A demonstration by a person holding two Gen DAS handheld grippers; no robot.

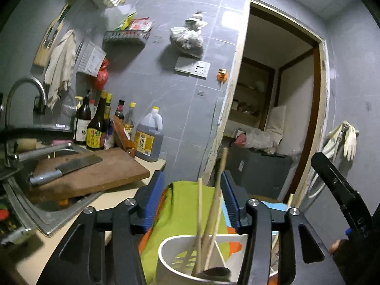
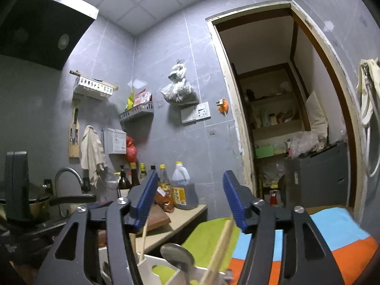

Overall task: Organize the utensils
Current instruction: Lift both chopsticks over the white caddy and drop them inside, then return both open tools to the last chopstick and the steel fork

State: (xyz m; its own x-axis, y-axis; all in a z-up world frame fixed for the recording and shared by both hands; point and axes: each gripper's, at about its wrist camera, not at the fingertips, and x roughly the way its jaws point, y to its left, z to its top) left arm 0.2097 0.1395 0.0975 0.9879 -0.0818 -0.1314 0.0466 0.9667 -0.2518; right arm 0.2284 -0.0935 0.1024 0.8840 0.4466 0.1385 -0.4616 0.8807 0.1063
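Chopsticks [image 1: 215, 210] upright in white holder [image 1: 166, 251]; left tool [image 1: 193, 200] and right tool [image 2: 191, 198] both agape, empty

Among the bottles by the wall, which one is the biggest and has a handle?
The dark jug with the yellow cap, rightmost in the row, nearest the doorway; the other bottles are slim and have no handle.

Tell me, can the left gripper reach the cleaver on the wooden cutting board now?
Probably yes: the open left gripper holds nothing, and the steel cleaver lies uncovered on the brown wooden cutting board.
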